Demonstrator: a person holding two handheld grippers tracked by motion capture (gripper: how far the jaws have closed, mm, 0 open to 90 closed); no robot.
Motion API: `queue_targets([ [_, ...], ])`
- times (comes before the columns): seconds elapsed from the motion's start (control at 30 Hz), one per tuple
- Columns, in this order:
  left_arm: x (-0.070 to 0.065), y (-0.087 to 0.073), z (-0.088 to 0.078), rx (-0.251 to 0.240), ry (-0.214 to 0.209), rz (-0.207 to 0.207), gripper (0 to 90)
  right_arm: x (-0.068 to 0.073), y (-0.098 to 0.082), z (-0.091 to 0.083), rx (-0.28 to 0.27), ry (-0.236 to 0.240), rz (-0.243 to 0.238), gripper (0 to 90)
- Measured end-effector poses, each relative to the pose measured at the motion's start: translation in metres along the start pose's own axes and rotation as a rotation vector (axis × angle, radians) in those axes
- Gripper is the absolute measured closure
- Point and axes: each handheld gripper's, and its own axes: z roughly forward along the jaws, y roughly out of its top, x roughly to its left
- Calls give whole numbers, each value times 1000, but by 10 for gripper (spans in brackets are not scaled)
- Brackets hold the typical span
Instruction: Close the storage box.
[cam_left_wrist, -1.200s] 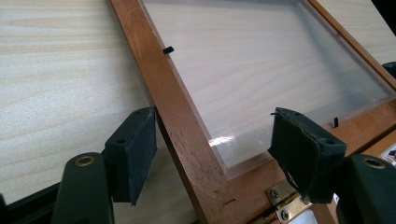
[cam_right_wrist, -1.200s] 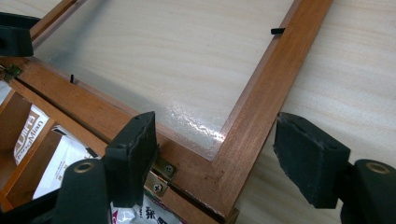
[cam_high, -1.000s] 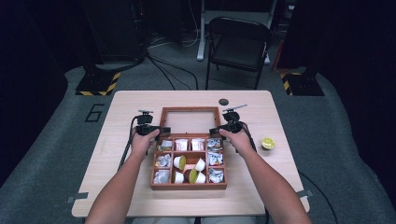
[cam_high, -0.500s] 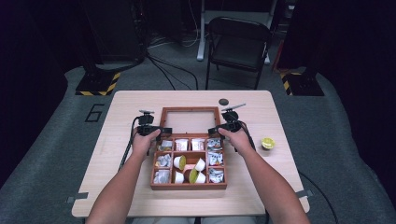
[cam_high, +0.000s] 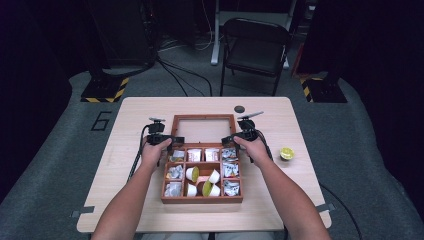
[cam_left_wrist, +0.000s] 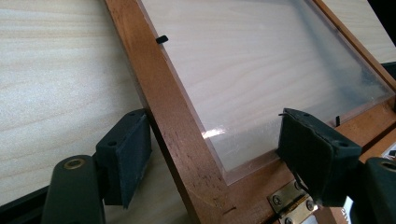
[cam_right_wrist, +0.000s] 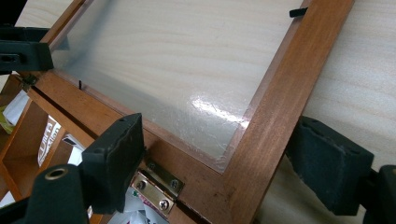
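Over on the left, the left gripper (cam_high: 167, 141) sits at the near left corner of the box lid (cam_high: 203, 129), held in the person's left hand (cam_high: 154, 152). In the left gripper view its jaws straddle the lid's wooden side rail (cam_left_wrist: 177, 121): one pad just grazes the outer edge of the rail, the other stands apart over the clear pane (cam_left_wrist: 261, 70). So the jaws are well parted, with the rail between them and no squeeze on it, and they have just been opening.

Moving in, the lid lies flung back flat on the table (cam_high: 130, 200), its pane showing the pale wood grain beneath, hinged along the far edge of the wooden box (cam_high: 202, 199). The box sits mid-table, nearer the person than the lid. A brass hinge (cam_left_wrist: 292, 205) shows at the corner in the left gripper view, and another brass hinge (cam_right_wrist: 156, 184) in the right gripper view. Inside the box, the compartments hold white sachets (cam_high: 229, 169) on the left and right columns and small white cups (cam_high: 214, 176) in the middle.

Now the right side: the right gripper (cam_high: 231, 139), in the right hand (cam_high: 255, 149), is at the lid's near right corner. In the right gripper view its jaws bracket that corner of the frame (cam_right_wrist: 275, 98), both pads clear of the wood, spread wide and gripping nothing. These jaws have also just been opening.

Farther right on the table, well apart from the box, lies a yellow-green cup (cam_high: 287, 153). Beyond the lid's far right corner sits a small dark disc (cam_high: 239, 109).
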Motion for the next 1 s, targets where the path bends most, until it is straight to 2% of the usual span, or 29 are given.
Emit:
queue_targets([
  [0.27,-3,3,-6,-15,13,24,305,7,2,-5,-17,-45,-52,215],
  [0.43,-5,4,-9,-31,19,46,307,9,2,-8,-28,-50,-60,234],
  [0.57,-6,5,-12,-52,8,48,309,11,3,-11,-43,-52,-75,236],
  [0.83,-11,6,-23,-96,1,76,315,14,3,-22,-79,-44,-109,267],
  [0.87,-12,6,-23,-107,-2,68,315,15,3,-23,-85,-45,-112,267],
  [1.0,-14,7,-30,-114,-7,85,316,18,3,-28,-102,-45,-120,274],
])
